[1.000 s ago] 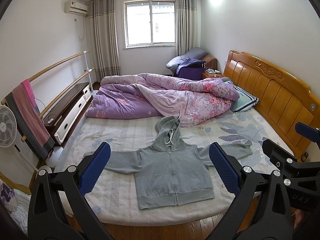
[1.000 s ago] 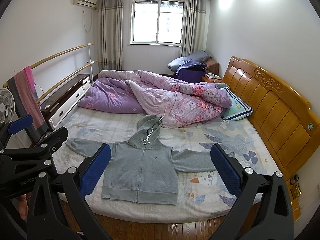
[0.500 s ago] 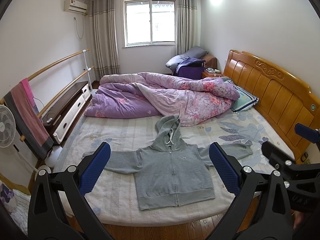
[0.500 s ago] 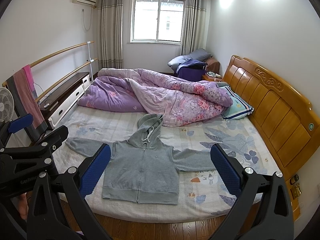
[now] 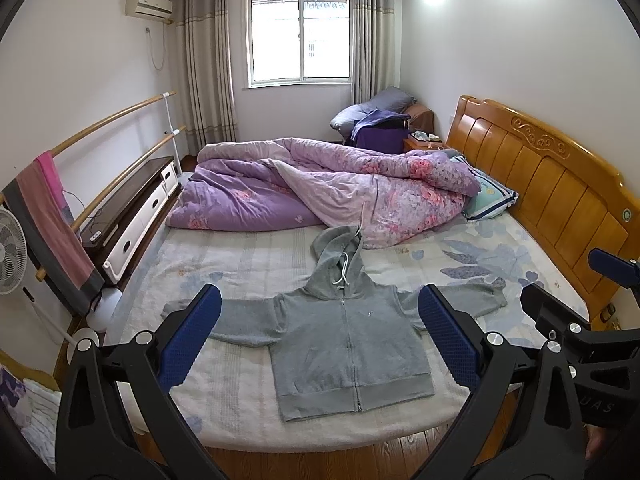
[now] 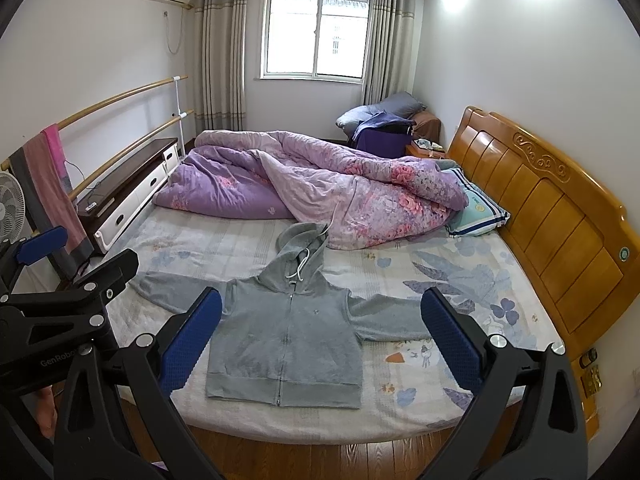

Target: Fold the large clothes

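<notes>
Left wrist view, grey hoodie flat on bed

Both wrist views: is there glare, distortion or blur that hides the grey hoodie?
Left wrist view: fisheye bends the room edges, ceiling lamps glare, grey hoodie stays sharp. Right wrist view: same curved headboard, overexposed window, hoodie clear.

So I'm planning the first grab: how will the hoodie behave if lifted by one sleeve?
Probably floppy: the hoodie lies flat and follows the bed. Lifted by one sleeve, the body would likely hang and bunch. Its fleecy-looking cloth probably grips the pads well. The zipper looks closed, which should keep both fronts together.
</notes>
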Motion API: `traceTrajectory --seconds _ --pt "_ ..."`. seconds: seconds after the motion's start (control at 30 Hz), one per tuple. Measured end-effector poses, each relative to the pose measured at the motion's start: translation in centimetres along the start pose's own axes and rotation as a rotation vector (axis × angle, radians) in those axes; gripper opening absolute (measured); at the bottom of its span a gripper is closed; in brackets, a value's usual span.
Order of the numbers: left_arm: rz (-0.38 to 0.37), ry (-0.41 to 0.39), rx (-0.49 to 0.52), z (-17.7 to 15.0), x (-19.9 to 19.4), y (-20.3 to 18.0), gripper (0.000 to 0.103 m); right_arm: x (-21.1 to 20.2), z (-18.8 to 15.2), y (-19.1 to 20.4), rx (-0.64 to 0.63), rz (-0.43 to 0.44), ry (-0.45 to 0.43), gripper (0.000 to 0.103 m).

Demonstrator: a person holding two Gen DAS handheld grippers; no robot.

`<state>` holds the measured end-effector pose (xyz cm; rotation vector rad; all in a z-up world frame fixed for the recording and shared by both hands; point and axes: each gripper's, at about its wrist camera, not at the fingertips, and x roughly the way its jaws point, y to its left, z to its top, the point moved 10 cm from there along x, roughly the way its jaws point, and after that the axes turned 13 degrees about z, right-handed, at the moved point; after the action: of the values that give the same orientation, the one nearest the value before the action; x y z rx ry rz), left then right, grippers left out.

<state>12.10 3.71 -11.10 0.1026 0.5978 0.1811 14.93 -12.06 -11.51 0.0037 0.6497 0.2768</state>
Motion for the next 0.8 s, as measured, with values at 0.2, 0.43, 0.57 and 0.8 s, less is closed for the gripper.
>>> traceTrajectory --seconds 0.2,0.43,0.57,0.8 --pt "-0.007 0.031 0.007 0.0 0.8 0.3 0.098 1.1 0.1 0.5 0.016 0.004 0.033 0.096" --pt "-0.002 0.083 0.011 0.3 3.3 0.3 0.098 3.7 0.8 0.4 0.025 0.020 0.080 0.096" --pt "0.008 0.111 0.012 0.5 4.9 -0.5 0.098 5.6 1.1 -0.4 0.029 0.034 0.105 0.096" --pt "0.051 0.148 0.019 2.8 9.6 -3.0 0.098 10.7 3.0 -3.6 0.031 0.086 0.131 0.096"
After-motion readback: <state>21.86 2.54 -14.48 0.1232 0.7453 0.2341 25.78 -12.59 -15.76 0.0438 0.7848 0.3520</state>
